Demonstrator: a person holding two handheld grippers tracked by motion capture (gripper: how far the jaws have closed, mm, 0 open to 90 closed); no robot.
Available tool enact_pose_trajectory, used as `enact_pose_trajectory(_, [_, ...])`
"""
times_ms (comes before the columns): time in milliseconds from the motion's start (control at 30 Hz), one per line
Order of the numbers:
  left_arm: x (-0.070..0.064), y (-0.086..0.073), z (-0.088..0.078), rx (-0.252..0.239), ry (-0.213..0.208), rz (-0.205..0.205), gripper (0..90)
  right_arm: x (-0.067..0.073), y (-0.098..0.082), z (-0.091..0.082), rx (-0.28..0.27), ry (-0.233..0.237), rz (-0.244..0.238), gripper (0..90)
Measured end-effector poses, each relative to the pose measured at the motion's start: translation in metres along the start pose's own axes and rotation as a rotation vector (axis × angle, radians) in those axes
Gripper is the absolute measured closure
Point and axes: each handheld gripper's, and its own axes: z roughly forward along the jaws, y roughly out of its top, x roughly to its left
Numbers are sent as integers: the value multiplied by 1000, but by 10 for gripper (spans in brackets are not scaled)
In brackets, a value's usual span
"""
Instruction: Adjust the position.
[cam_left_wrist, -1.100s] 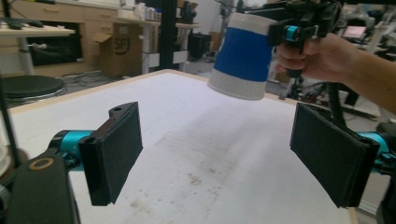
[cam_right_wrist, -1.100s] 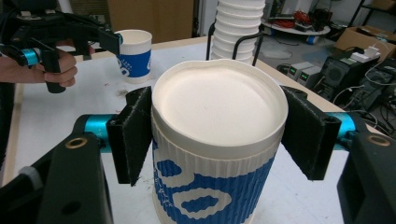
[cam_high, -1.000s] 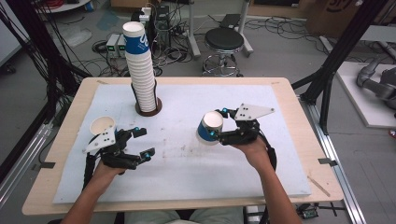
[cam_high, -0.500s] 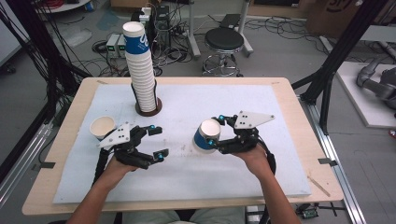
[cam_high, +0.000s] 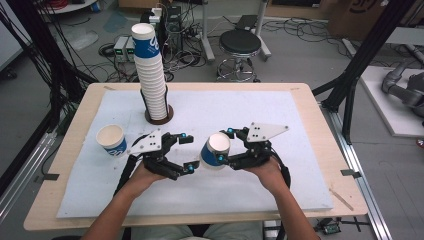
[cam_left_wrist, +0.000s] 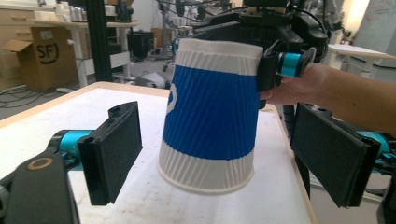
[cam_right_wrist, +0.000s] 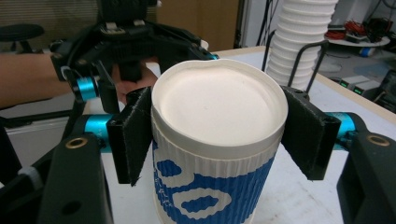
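Note:
A blue-and-white ribbed paper cup (cam_high: 214, 150) hangs tilted just above the white mat. My right gripper (cam_high: 226, 146) is shut on it, pads pressing both sides of its rim (cam_right_wrist: 217, 107). My left gripper (cam_high: 188, 152) is open and faces the cup's lower body (cam_left_wrist: 212, 116) from the left. Its pads (cam_left_wrist: 114, 149) stand apart from the cup on either side. A second, similar cup (cam_high: 111, 140) stands upright on the mat at the left. A tall stack of cups (cam_high: 152, 75) rises from a round holder at the back left.
The white mat (cam_high: 280, 115) covers most of the wooden table (cam_high: 320, 115). The stack's wire holder (cam_right_wrist: 303, 60) stands just past my right gripper. A stool (cam_high: 241, 45) and cables lie on the floor beyond the far edge.
My left gripper has moved right, away from the standing cup, up to the held cup. The right gripper has shifted the held cup slightly left and toward the near edge.

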Motion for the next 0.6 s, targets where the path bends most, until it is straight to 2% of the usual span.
enact_pose_trajectory(133, [1, -4, 9, 17, -16, -8, 164, 1, 0, 1, -30, 24, -1, 316])
enact_pose_trajectory(333, [0, -9, 18, 36, -37, -12, 164, 3, -1, 3, -39, 57, 0, 317])
enact_pose_trajectory(467, [-1, -13, 23, 61, -64, -20, 164, 1, -3, 3, -79, 98, 34, 318])
enact_pose_trajectory(600, [0, -15, 26, 75, -76, -13, 178, 0, -5, 3, -94, 115, 48, 318])
